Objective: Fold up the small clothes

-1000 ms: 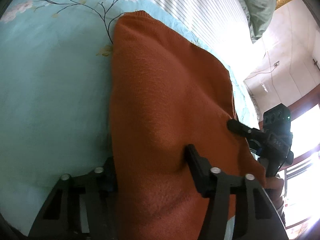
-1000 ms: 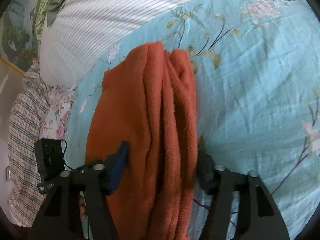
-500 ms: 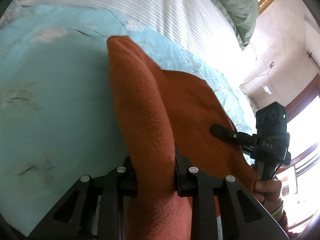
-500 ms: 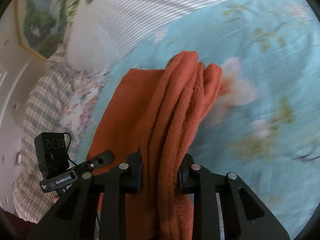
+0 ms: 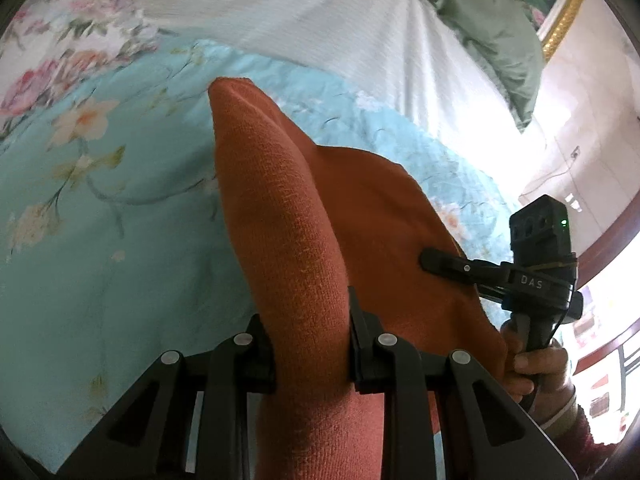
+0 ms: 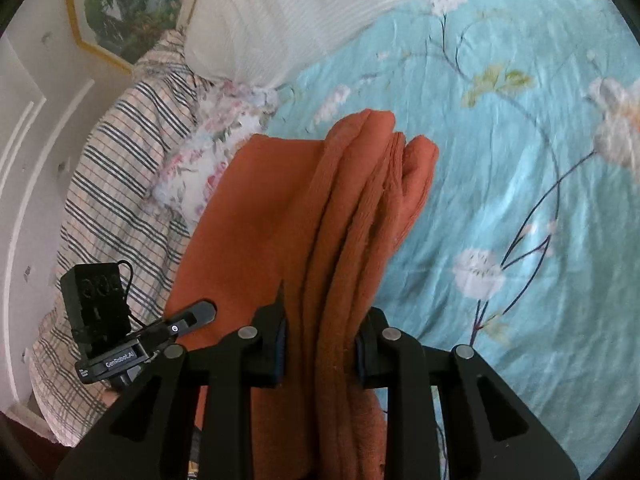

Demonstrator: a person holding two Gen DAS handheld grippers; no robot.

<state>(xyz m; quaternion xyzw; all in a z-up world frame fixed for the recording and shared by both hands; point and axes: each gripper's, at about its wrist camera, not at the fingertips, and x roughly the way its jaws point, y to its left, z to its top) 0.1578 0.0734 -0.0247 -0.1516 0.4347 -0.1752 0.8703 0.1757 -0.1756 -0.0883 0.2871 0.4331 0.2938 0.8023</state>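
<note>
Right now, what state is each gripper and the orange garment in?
left gripper: shut on the orange garment.
right gripper: shut on the garment's stacked, bunched layers.
orange garment: partly folded, held at two edges, stretched between the grippers above the floral bedsheet.

A: Which parts are obscured?
B: The orange garment (image 5: 288, 240) runs off the lower frame edge (both views). The left gripper (image 5: 310, 344) pad faces are buried in fabric.

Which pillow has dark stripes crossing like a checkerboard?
The plaid pillow at the bed's left edge. The white pillow beside it has only faint straight lines.
</note>
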